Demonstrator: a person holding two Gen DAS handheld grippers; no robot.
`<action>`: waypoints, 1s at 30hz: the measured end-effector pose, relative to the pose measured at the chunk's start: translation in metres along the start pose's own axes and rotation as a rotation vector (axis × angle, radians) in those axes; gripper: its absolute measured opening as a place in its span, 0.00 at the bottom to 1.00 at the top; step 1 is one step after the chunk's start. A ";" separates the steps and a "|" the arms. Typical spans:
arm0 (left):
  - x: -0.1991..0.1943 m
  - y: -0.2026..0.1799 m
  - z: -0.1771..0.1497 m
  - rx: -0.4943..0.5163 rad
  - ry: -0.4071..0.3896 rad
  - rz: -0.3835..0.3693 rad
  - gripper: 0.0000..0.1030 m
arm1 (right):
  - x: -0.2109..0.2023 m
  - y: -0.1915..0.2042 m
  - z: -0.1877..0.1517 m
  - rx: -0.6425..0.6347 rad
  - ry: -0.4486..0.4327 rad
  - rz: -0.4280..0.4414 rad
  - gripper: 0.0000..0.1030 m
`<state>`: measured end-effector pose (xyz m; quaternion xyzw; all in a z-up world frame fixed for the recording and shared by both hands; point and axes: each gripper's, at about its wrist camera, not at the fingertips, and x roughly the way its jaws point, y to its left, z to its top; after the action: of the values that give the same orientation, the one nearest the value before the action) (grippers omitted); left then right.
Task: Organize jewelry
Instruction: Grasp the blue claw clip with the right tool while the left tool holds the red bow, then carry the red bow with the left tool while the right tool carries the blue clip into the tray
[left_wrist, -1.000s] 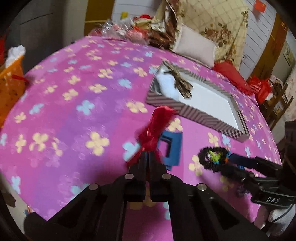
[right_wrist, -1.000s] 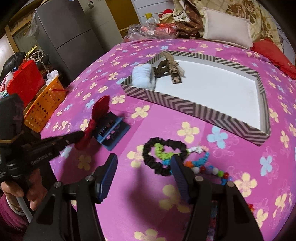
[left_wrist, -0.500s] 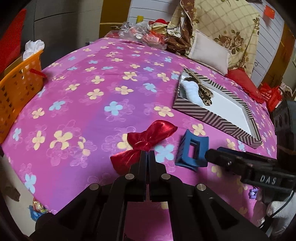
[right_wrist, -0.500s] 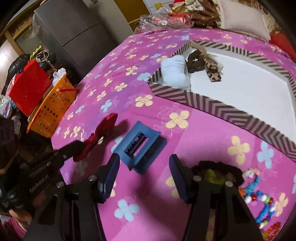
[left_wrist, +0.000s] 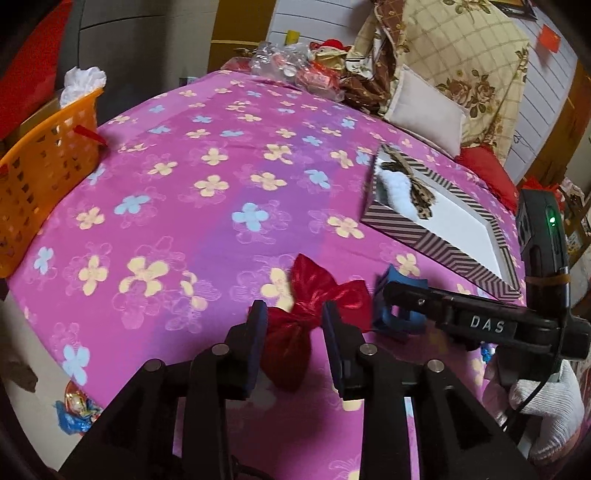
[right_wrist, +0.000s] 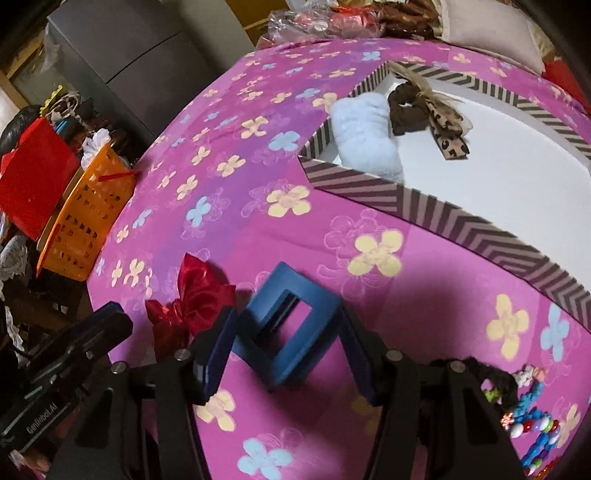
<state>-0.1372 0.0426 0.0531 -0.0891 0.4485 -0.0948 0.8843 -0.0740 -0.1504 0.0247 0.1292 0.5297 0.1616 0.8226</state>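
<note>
While the left hand-held gripper (left_wrist: 291, 332) opens off the red bow (left_wrist: 314, 310) at lower centre, we advise the open right hand-held gripper (right_wrist: 288, 343) squarely clamp the blue hair claw (right_wrist: 288, 325) between its pads.

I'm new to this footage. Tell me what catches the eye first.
The pink flowered cloth fills both views. On it, a red bow lies between the left gripper's opening jaws, untouched by the pads. Beside it, the right gripper straddles a blue claw clip. Farther back is a striped box holding a white scrunchie.
</note>
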 end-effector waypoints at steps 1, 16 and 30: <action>0.001 0.001 0.001 -0.004 0.003 0.001 0.30 | 0.002 0.000 0.001 0.025 -0.001 0.003 0.63; 0.016 -0.007 0.001 0.042 0.039 -0.019 0.43 | 0.013 0.012 0.001 -0.105 -0.014 -0.145 0.70; 0.050 -0.018 -0.007 0.124 0.144 0.010 0.46 | 0.000 0.000 -0.007 -0.177 0.030 -0.157 0.68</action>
<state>-0.1151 0.0125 0.0145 -0.0249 0.5046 -0.1240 0.8541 -0.0805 -0.1502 0.0216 0.0118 0.5341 0.1445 0.8329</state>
